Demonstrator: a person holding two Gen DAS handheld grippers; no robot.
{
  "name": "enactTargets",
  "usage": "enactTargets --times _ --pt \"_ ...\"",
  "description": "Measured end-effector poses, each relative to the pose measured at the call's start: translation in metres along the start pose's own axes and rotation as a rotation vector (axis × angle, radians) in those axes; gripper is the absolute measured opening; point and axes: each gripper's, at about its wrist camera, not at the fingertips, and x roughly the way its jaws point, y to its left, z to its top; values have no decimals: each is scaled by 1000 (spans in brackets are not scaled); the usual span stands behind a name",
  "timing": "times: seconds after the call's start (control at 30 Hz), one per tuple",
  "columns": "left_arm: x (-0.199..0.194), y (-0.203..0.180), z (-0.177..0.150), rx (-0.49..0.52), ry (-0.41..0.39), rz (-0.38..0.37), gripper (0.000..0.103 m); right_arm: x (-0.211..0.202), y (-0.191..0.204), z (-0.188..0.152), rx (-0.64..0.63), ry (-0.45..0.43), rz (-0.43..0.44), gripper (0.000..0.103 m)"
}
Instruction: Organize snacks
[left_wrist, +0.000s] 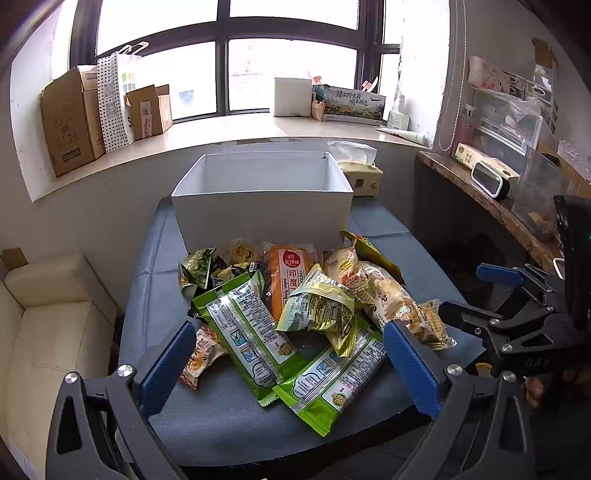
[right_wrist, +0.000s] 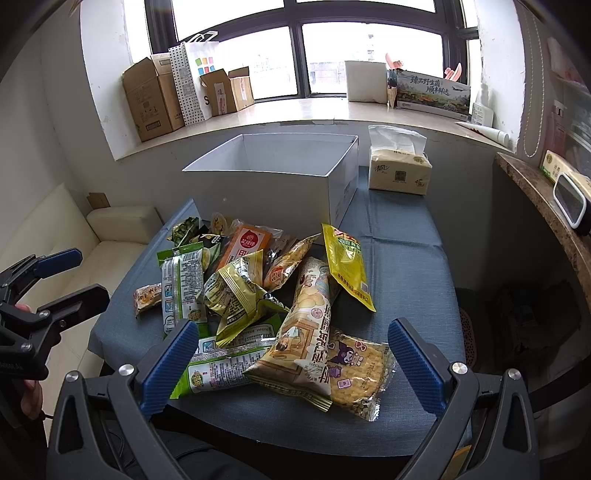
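This looks like a lived-in room of a home, perhaps a living room used partly for storage. A cream leather sofa (left_wrist: 55, 332) stands beside a low table covered with a blue-grey cloth (right_wrist: 402, 258). Behind it a wide stone windowsill (left_wrist: 229, 127) under a dark-framed window (left_wrist: 221, 55) holds opened brown cardboard boxes (left_wrist: 70, 118), a dotted white paper shopping bag (left_wrist: 114, 103) and a printed gift carton (left_wrist: 352, 105). A soft pack of facial tissues (right_wrist: 400, 170) sits on the table, and a wooden side shelf (left_wrist: 491, 206) carries household clutter.
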Motion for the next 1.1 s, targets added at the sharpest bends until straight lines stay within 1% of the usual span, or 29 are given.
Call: enactTargets --times 0.27,0.37,0.43,0.63,0.87,0.9,0.97,1.0,1.1 --pt "0 0 0 0 2 0 103 1 0 0 -21 22 -25 103" --pt "1 0 -2 -1 1 1 103 2 0 -1 -39 42 -47 103" --pt "2 1 -2 -3 2 3 103 4 -2 -2 -34 47 -43 103" --pt "5 4 -4 -9 12 4 103 15 -19 2 -13 74 -67 103" --pt "10 4 -6 -14 25 4 103 63 -62 16 107 112 -77 103" --pt "12 5 -7 -16 27 5 103 72 -66 19 116 126 -64 103" --pt "15 6 -8 -21 37 7 103 93 -71 22 157 194 -29 103" --pt "16 6 -8 -23 40 6 103 103 -74 25 166 206 -15 103" --pt "18 7 -10 -28 45 9 103 132 -82 32 185 246 -15 103"
